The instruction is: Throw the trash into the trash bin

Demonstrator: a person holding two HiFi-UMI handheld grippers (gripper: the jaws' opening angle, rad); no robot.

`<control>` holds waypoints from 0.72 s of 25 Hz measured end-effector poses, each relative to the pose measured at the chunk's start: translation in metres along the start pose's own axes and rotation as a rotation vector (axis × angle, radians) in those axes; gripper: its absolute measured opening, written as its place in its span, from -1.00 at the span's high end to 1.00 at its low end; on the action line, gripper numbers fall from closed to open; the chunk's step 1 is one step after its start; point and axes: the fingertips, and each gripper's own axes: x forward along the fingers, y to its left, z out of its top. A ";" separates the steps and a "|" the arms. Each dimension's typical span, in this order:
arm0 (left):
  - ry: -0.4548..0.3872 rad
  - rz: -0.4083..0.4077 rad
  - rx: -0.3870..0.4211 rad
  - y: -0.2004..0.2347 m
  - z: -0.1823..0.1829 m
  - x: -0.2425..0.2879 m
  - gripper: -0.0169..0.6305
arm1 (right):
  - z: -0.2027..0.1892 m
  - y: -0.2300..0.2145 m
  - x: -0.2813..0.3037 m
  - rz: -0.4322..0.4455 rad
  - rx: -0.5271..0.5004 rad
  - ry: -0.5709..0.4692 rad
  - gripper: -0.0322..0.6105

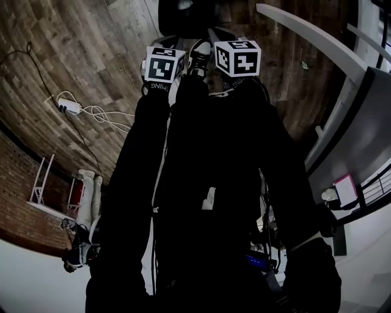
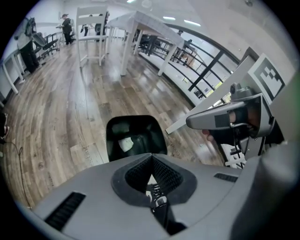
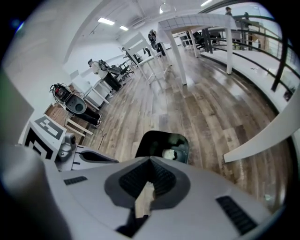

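A black trash bin stands on the wooden floor just beyond both grippers, with a crumpled white piece of trash inside it. The right gripper view shows the same bin and the white trash. My left gripper is shut with nothing between its jaws. My right gripper is shut too and holds nothing. In the head view their marker cubes sit side by side above my dark clothing, close to the bin's dark shape.
A power strip with white cables lies on the floor to the left. White table legs and a black railing stand further off. A pale table edge runs along the right. My shoe is near the bin.
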 end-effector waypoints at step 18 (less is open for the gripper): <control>-0.259 -0.034 0.083 -0.129 0.087 -0.152 0.94 | 0.049 0.046 -0.222 -0.048 -0.020 -0.337 0.85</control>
